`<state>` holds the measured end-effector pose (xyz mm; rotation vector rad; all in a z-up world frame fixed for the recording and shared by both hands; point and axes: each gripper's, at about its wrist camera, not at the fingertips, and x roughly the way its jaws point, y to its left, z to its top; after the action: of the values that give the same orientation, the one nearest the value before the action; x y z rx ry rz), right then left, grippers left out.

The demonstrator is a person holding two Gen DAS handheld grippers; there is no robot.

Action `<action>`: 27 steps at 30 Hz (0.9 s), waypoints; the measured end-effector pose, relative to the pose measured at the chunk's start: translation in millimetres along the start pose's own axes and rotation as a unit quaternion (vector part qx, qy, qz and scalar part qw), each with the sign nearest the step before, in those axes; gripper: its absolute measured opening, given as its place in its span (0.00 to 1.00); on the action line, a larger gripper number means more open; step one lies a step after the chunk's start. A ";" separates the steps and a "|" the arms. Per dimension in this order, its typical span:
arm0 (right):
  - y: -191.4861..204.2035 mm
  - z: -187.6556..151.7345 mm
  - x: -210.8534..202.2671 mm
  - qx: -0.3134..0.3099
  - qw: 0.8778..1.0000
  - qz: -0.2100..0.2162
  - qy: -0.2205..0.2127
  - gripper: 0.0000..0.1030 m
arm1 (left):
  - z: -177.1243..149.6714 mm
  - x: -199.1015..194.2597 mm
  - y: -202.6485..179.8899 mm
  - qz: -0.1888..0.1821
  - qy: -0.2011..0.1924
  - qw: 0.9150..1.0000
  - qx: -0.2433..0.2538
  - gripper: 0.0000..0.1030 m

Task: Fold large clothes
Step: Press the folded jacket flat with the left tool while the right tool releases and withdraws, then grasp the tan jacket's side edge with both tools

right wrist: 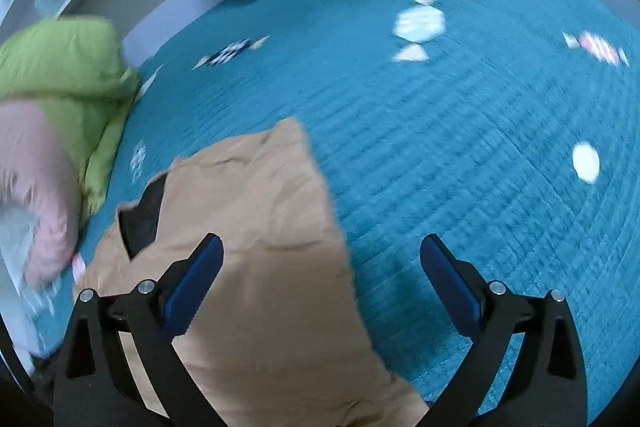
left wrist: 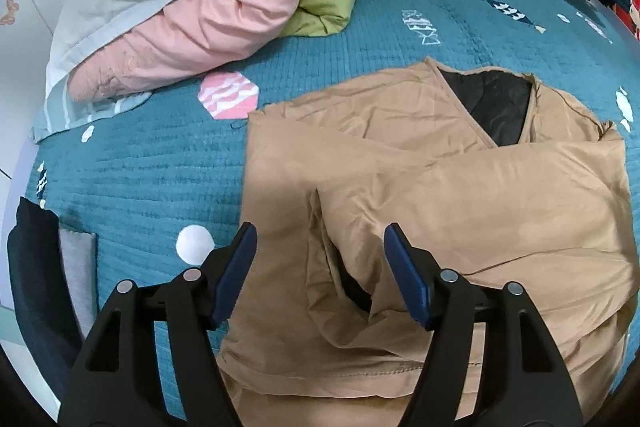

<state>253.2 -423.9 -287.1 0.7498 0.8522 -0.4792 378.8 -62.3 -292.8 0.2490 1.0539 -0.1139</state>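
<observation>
bed [left wrist: 152, 163]: teal quilted cover, carries everything.
tan jacket [left wrist: 460, 187]: flat on bed, sleeves folded across chest, collar end far, hem end near; long axis away from tools.
left tool [left wrist: 320, 247]: over jacket's near part, wide open, grips nothing; nearer arm.
right tool [right wrist: 322, 259]: astride jacket's right edge, fully open, holds nothing.
</observation>
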 end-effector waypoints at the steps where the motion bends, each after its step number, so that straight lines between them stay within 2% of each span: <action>1: -2.9 4.2 4.7 0.016 1.000 0.007 0.008 0.93 | 1.2 -0.6 0.4 -0.001 -0.001 1.000 0.000 0.69; 3: -9.2 12.8 8.9 0.038 0.999 0.022 0.025 0.93 | 5.7 1.0 2.1 -0.006 0.001 1.000 0.000 0.71; 7: -11.7 27.8 11.2 0.054 0.997 0.038 0.031 0.93 | 19.9 9.6 9.5 -0.016 0.016 1.000 -0.006 0.71; 9: -1.2 37.3 24.4 0.043 0.996 0.045 0.061 0.93 | 30.5 14.8 17.2 -0.026 0.023 0.999 -0.016 0.83; 15: 31.9 55.5 51.8 -0.013 0.994 0.035 0.104 0.92 | 66.5 42.5 46.9 -0.064 0.063 0.995 -0.052 0.83; 20: 50.8 66.6 73.5 -0.033 0.988 0.038 0.143 0.92 | 82.4 72.7 51.2 -0.065 0.109 0.991 -0.051 0.83; 23: 59.9 75.0 90.0 -0.040 0.982 0.042 0.181 0.92 | 87.5 95.4 52.1 -0.029 0.130 0.990 -0.042 0.83; 27: 68.2 79.7 103.5 -0.064 0.976 0.021 0.206 0.92 | 89.1 113.7 54.8 -0.037 0.134 0.990 -0.034 0.83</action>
<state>396.8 -448.4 -309.5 0.7591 1.2391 -0.2283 521.6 -29.3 -341.7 0.1667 1.3322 -0.1136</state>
